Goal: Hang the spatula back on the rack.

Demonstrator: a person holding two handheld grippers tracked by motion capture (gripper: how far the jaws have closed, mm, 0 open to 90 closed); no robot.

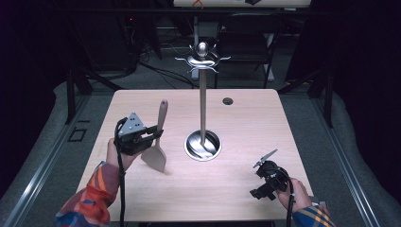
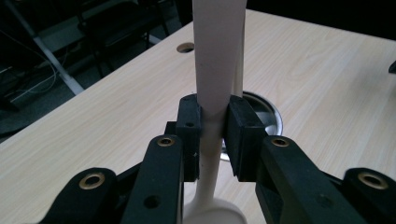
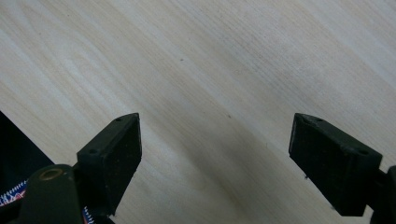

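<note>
The left tongs (image 1: pixel 152 135) are pinching the thin neck of a smooth, pale spatula (image 1: pixel 157 142), holding it upright with its flat blade touching the light wooden table (image 1: pixel 246 118) left of the shiny round-based metal stand (image 1: pixel 203 104), while the right tongs (image 1: pixel 259 182) are sitting spread wide and holding nothing near the right edge.

The spatula (image 1: pixel 158 142) looks smooth, matt pale plastic — the stand (image 1: pixel 203 104) glossy polished metal — the table (image 1: pixel 236 189) light matt wood-grain.
</note>
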